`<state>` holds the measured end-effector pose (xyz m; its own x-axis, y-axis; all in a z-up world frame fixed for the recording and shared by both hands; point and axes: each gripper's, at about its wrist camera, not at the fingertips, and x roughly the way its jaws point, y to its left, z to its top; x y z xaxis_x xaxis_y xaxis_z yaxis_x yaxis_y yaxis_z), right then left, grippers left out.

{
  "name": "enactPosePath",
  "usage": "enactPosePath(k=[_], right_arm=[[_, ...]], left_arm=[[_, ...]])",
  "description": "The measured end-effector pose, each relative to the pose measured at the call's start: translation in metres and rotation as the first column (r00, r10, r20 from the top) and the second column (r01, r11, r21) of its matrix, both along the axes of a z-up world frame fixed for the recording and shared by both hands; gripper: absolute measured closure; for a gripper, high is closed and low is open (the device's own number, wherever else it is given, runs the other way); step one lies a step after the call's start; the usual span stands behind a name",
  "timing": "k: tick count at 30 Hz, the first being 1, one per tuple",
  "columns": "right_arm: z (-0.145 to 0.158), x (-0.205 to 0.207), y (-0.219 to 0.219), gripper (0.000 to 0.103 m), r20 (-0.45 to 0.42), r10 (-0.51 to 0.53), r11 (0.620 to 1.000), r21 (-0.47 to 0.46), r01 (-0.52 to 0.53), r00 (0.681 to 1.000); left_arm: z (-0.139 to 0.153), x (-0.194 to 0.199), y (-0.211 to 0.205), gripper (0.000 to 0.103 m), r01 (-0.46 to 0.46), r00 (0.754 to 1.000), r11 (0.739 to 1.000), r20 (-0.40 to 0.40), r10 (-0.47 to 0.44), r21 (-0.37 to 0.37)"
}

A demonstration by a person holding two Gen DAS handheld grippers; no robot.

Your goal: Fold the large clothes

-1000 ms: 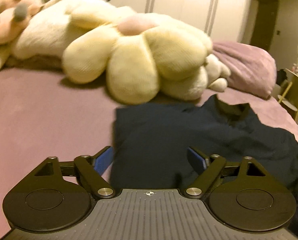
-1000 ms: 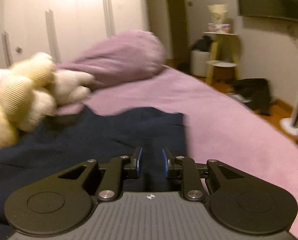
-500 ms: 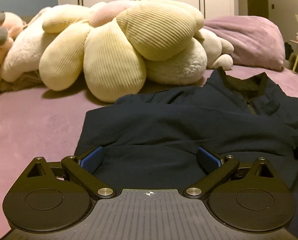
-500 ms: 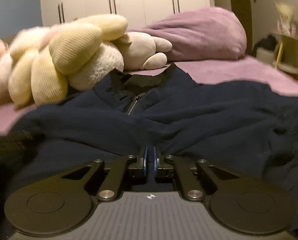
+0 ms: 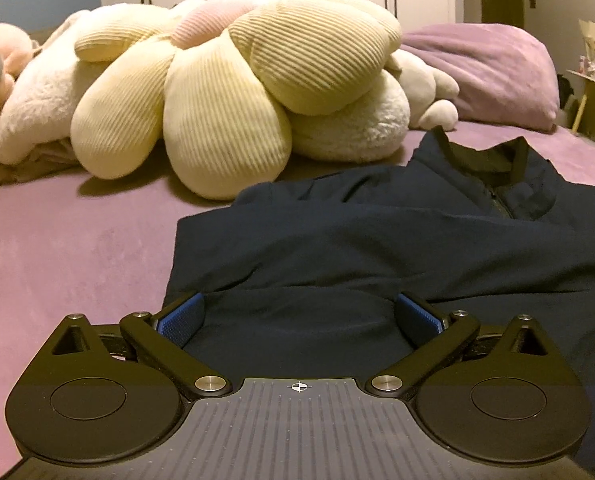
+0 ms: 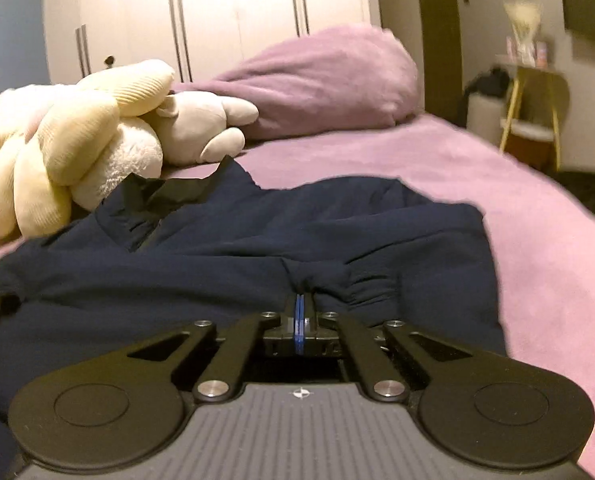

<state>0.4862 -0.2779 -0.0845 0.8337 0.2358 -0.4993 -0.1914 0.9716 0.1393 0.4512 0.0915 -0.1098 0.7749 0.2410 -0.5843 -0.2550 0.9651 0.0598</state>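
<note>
A dark navy zip-neck top [image 5: 377, 240] lies spread on the purple bed [image 5: 69, 248], collar toward the pillows. My left gripper [image 5: 300, 312] is open, its blue pads low over the top's near left part, with cloth between the fingers. In the right wrist view the same top [image 6: 225, 264] fills the middle. My right gripper [image 6: 299, 308] is shut on a bunched fold of the top, which puckers at the fingertips.
A big cream flower-shaped plush [image 5: 233, 92] and other soft toys [image 5: 1, 64] sit at the head of the bed beside a purple pillow [image 6: 321, 80]. White wardrobe doors [image 6: 217, 16] stand behind. A yellow side table [image 6: 533, 96] stands off the bed's right side.
My left gripper has come down lower and closer over the top, still open. My right gripper has closed fully and pinched a fold of cloth, and its view has swung right.
</note>
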Motion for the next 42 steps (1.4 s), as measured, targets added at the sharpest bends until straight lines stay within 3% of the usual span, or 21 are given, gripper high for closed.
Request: enactPosePath(k=[3, 13, 21, 24, 28, 30, 33, 37, 40, 42], right_arm=[[-0.006, 0.005, -0.003, 0.103, -0.017, -0.006, 0.999, 0.041, 0.006, 1.0], [0.001, -0.021, 0.0, 0.103, -0.05, 0.015, 0.999, -0.043, -0.017, 0.999], [-0.004, -0.017, -0.003, 0.103, -0.076, 0.018, 1.0, -0.01, -0.019, 0.997], [0.003, -0.021, -0.009, 0.103, -0.093, 0.025, 1.0, 0.011, -0.024, 0.995], [0.034, -0.056, -0.045, 0.098, -0.182, -0.025, 0.989, 0.136, 0.05, 0.983], [0.046, -0.094, -0.073, 0.059, -0.21, -0.081, 0.98, 0.159, 0.116, 0.974], [0.047, -0.161, -0.12, 0.059, -0.259, -0.093, 0.967, 0.205, 0.149, 0.961], [0.026, -0.243, -0.176, 0.059, -0.409, -0.123, 0.929, 0.273, 0.25, 0.904], [0.011, -0.295, -0.203, 0.059, -0.471, -0.097, 0.882, 0.368, 0.296, 0.877], [0.005, -0.317, -0.21, 0.059, -0.5, -0.086, 0.874, 0.377, 0.306, 0.862]], left_arm=[[0.0, -0.002, 0.0, 0.0, -0.002, 1.0, 1.0, -0.006, 0.002, -0.006], [0.0, -0.016, 0.004, 0.0, 0.028, 0.999, 0.999, -0.03, -0.029, -0.027], [0.018, -0.023, -0.005, 0.0, -0.02, 0.993, 0.999, -0.117, 0.024, 0.032], [0.037, -0.058, 0.004, 0.0, -0.022, 0.994, 1.0, -0.104, 0.023, 0.012], [0.06, -0.133, 0.02, 0.0, 0.046, 0.993, 0.999, -0.107, -0.049, -0.024], [0.068, -0.178, 0.025, 0.0, 0.083, 0.989, 0.996, -0.123, -0.087, -0.038], [0.069, -0.25, 0.034, 0.0, 0.123, 0.975, 0.987, -0.171, -0.139, -0.102], [0.052, -0.324, 0.042, 0.0, 0.082, 0.955, 0.971, -0.26, -0.141, -0.227], [0.04, -0.359, 0.04, 0.0, 0.07, 0.947, 0.95, -0.279, -0.16, -0.306], [0.037, -0.373, 0.037, 0.0, 0.08, 0.951, 0.939, -0.256, -0.173, -0.335]])
